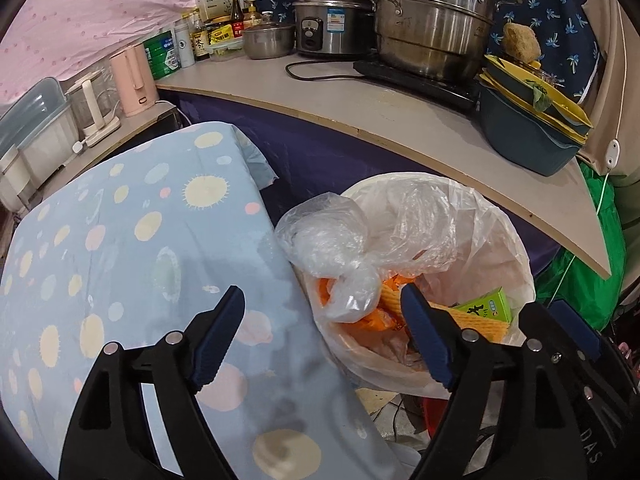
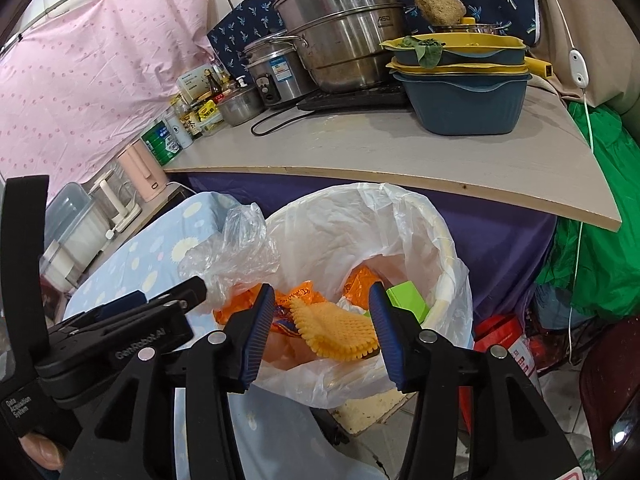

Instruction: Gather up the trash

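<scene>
**Both grippers empty over the bin**

Blue-padded fingers (image 1: 218, 338) of the left gripper (image 1: 320, 336) fill the foreground, spread wide w/ nothing between them. It hangs over the seam where the spotted blue cloth (image 1: 120, 260) meets the trash bin (image 2: 448, 276), angled down so anything let go falls inside. Right gripper (image 2: 320, 334) hovers directly over the bin mouth, its 2 fingers about half apart, also empty.

Trash sits in the bin: a crumpled clear plastic bag (image 1: 332, 240) perched on the near-left rim, orange wrappers (image 2: 296, 300), a yellow ribbed foam piece (image 2: 340, 332) and a green carton (image 1: 490, 306). The clear bag looks only half in, probably resting on the liner edge; hard to tell. White liner (image 2: 360, 216) is folded over the rim to keep it open for drops.
</scene>
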`<state>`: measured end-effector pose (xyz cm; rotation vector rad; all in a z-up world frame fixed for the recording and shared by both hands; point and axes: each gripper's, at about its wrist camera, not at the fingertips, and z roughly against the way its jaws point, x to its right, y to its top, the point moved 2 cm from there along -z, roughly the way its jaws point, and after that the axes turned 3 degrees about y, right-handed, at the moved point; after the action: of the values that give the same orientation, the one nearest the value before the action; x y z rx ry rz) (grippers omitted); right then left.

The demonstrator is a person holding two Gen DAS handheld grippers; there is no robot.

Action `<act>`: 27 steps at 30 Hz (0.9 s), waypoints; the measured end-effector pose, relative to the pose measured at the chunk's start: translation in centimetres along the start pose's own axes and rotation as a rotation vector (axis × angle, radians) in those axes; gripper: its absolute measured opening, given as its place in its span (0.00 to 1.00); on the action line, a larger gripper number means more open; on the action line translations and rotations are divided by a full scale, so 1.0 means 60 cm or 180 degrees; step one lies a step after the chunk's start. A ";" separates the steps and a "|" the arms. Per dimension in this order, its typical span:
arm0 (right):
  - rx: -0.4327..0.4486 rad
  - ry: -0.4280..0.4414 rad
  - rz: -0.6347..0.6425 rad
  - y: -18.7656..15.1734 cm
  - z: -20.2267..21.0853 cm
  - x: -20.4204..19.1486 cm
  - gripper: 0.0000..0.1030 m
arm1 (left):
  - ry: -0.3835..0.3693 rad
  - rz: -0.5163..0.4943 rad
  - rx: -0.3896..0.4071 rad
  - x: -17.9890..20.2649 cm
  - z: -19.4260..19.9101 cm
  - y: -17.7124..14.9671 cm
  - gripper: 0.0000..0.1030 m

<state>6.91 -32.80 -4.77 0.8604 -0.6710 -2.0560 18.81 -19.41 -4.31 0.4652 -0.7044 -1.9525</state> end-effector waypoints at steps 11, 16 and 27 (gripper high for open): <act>0.0028 -0.0152 0.0013 -0.021 0.023 0.000 0.58 | 0.0058 0.0076 0.0070 -0.056 0.034 -0.033 0.77; -0.0029 -0.0062 0.0036 -0.029 0.022 -0.013 0.58 | 0.0100 0.0179 0.0041 -0.087 0.040 -0.054 0.77; -0.0238 0.0296 0.0243 -0.039 -0.069 -0.116 0.58 | 0.0299 0.0351 0.0002 -0.156 0.038 -0.074 0.77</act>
<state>12.13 -26.48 -6.62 0.8687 -0.5643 -1.9482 18.76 -8.86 -5.20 0.5047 -0.6570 -1.8156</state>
